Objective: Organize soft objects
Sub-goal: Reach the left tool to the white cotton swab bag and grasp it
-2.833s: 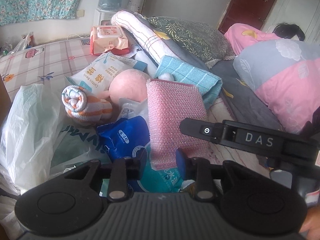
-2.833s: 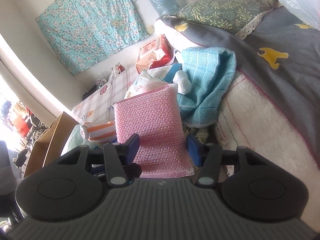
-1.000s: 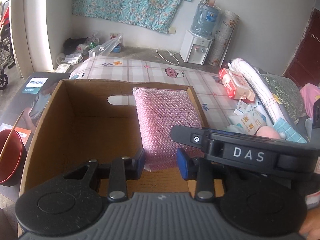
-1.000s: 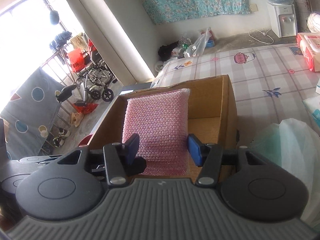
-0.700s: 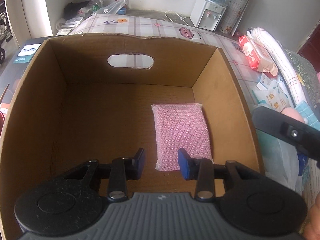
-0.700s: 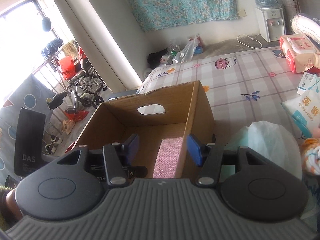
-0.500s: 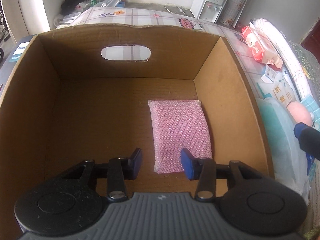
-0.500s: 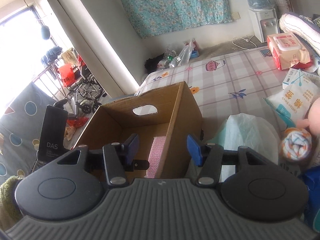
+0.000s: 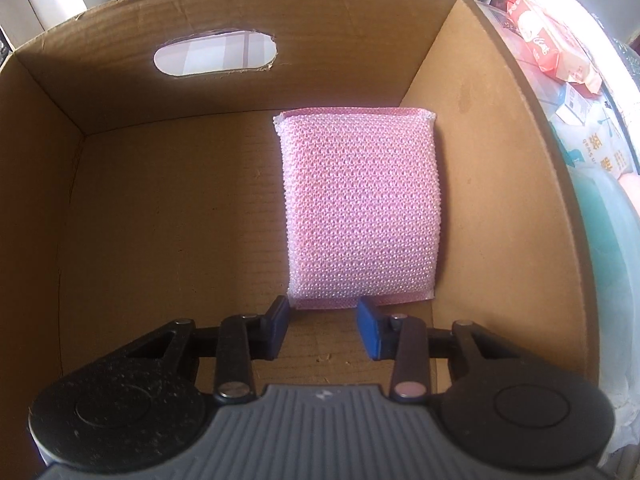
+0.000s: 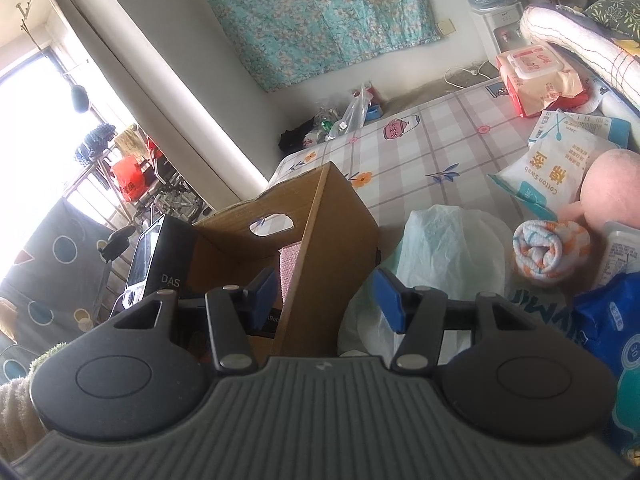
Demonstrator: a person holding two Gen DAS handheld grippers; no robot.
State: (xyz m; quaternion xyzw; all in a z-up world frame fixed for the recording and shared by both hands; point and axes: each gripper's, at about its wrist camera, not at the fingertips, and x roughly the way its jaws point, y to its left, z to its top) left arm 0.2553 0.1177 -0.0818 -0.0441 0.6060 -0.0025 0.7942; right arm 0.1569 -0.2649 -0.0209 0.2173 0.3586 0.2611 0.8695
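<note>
A pink mesh sponge (image 9: 360, 208) lies flat on the floor of the cardboard box (image 9: 240, 12), against its right wall. My left gripper (image 9: 322, 322) points down into the box just over the sponge's near edge. Its jaws are closing, with only that edge near the gap and the pads not pressing it. My right gripper (image 10: 324, 296) hangs open and empty above the box's right wall (image 10: 336, 240); a strip of the sponge (image 10: 289, 264) shows inside. A rolled striped towel (image 10: 552, 252) and a pink plush (image 10: 612, 188) lie on the bed to the right.
A white plastic bag (image 10: 448, 248) lies beside the box. A cotton swab pack (image 10: 556, 164), a blue pack (image 10: 608, 328) and a wipes pack (image 10: 536, 76) crowd the checked mattress (image 10: 440, 148). The left gripper's black body (image 10: 160, 264) stands at the box's left.
Both grippers let go of the sponge and it dropped flat into the box. The left gripper sank lower toward it. The right gripper swung rightward, away from the box toward the pile.
</note>
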